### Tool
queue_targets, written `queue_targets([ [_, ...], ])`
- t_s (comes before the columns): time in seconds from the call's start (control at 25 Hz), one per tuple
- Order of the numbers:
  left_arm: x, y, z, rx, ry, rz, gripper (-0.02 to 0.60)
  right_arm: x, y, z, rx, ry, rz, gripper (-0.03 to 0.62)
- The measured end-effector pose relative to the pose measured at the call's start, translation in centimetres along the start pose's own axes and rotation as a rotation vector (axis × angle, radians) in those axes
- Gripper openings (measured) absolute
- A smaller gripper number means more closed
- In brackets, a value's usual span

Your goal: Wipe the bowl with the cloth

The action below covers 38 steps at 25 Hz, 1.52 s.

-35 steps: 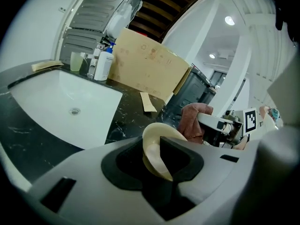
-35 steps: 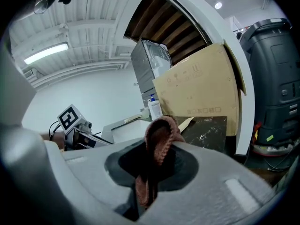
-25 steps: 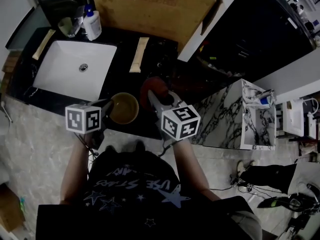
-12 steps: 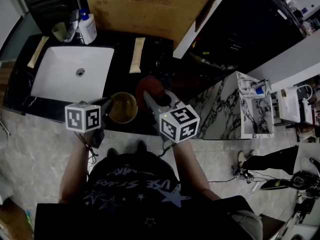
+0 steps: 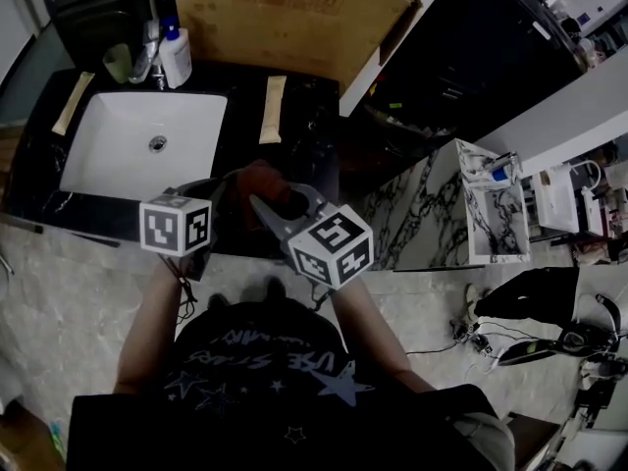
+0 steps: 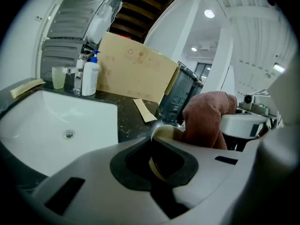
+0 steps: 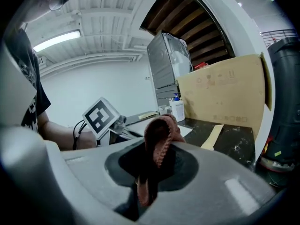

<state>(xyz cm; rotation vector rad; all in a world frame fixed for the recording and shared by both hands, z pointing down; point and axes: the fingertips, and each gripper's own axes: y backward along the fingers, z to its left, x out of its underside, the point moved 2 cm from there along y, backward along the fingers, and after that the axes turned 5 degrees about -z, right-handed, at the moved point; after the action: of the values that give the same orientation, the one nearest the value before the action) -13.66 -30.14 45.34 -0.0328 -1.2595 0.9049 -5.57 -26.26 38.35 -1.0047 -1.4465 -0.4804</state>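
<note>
Bowl: tan, round, smooth-rimmed bowl, held at its near rim by the left gripper. It sits over the front part of the black speckled stone countertop, right of the white rectangular sink basin.

Left jaws have just been closing. The bowl rim is between them and the pads are pressed on it.

Right gripper: jaws pinched together on a fold of the reddish-brown terry cloth. The rest bunches up above the fingertips.

Step (judged): wipe about to start or only just under way. In the left gripper view the cloth hangs right at the far side of the bowl's mouth.

Next move (judged): left grip steadies the rim. The right presses the bunched cloth against the inner wall and sweeps round. It must keep clear of the left fingertips, which already take up part of the rim.

Hard to make out:
- Head view: cloth and right gripper cover the bowl.
- Bowl interior shows in no view, so its state cannot be judged.
- Cannot tell whether cloth touches bowl.
- Cannot tell whether bowl rests on the countertop or is lifted.
- Right gripper view shows no bowl.
</note>
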Motion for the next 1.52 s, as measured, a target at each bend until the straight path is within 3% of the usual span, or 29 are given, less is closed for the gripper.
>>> queue_targets([
  [0.16, -0.3, 0.6, 0.2, -0.006, -0.037, -0.02, 0.019, 0.7, -1.3, 1.7, -0.014, 0.026, 0.064, 0.052],
  [0.36, -0.8, 1.9, -1.6, 0.037, -0.12, -0.06, 0.02, 3.0, -2.7, 1.3, 0.051, 0.096, 0.226, 0.052],
  [0.52, -0.5, 2.2, -2.4, 0.06, -0.176, -0.053, 0.018, 3.9, -3.5, 1.4, 0.065, 0.175, 0.296, 0.052],
  [0.68, 0.0, 2.6, -2.2, 0.078, -0.139, -0.044, 0.018, 4.6, -4.1, 1.6, 0.065, 0.211, 0.302, 0.052],
  [0.84, 0.3, 2.9, -2.0, 0.084, -0.08, -0.055, 0.018, 4.4, -4.4, 1.2, 0.119, 0.178, 0.262, 0.052],
  [1.0, 0.2, 2.8, -1.8, 0.069, -0.095, -0.065, 0.018, 4.2, -4.3, 0.4, 0.192, 0.141, 0.268, 0.052],
  [1.16, 0.1, 2.8, -1.8, 0.063, -0.104, -0.073, 0.018, 4.3, -4.2, -0.1, 0.201, 0.145, 0.278, 0.052],
  [1.28, -0.3, 3.0, -1.8, 0.057, -0.124, -0.09, 0.018, 4.3, -4.2, -0.1, 0.206, 0.198, 0.309, 0.052],
  [1.52, -1.6, 3.2, -1.6, 0.033, -0.181, -0.137, 0.018, 4.2, -3.9, -0.7, 0.248, 0.419, 0.477, 0.051],
])
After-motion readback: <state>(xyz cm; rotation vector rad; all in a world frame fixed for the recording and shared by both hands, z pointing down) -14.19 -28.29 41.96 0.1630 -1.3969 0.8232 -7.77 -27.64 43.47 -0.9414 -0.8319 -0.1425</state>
